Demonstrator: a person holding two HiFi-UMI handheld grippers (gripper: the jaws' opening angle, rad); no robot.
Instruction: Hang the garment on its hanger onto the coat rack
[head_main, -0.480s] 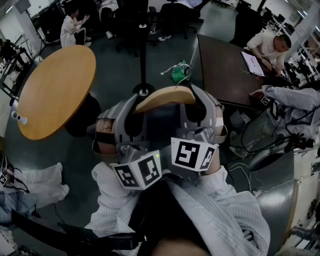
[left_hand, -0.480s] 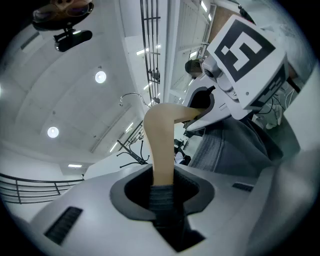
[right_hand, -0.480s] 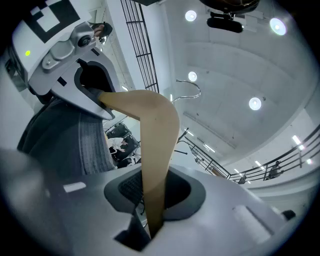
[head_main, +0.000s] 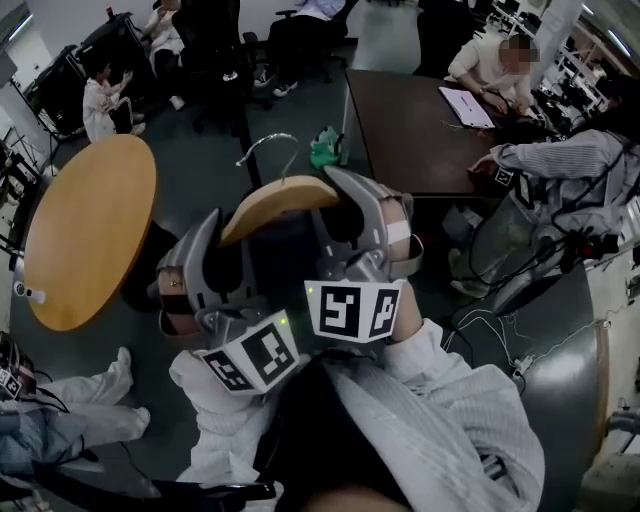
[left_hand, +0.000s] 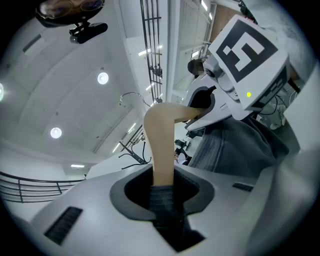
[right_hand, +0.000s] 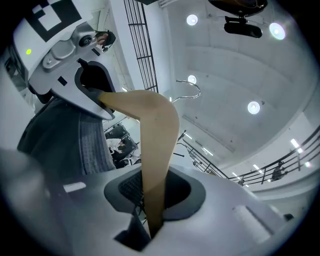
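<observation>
1. Left gripper (left_hand: 162, 192): I read the jaws as partly open and clamped on one end of the hanger (left_hand: 162, 142). A fold of the dark grey garment (left_hand: 227, 147) is pinched in the same grip, below the bare wood.

2. Right gripper (right_hand: 150, 200): I read the jaws as partly open and pressed onto the hanger's other arm. Here the pads meet bare wood only.

3. Hanger: it is pale tan wood, smooth, and curved in a shallow arch. A thin bright metal hook (head_main: 268, 152) rises from its crown with the open end curling over. The hook is not caught on anything.

4. Garment: it is dark grey with a fine ribbed or woven texture. It is draped over the hanger and falls between the two grippers toward my body. I cannot tell its cut.

5. Position: the hanger is held in the air in front of my chest. It rests on no surface. In the head view it lies over the grey floor, between the round wooden table (head_main: 90, 230) on the left and the dark desk (head_main: 420, 130) on the right.
</observation>
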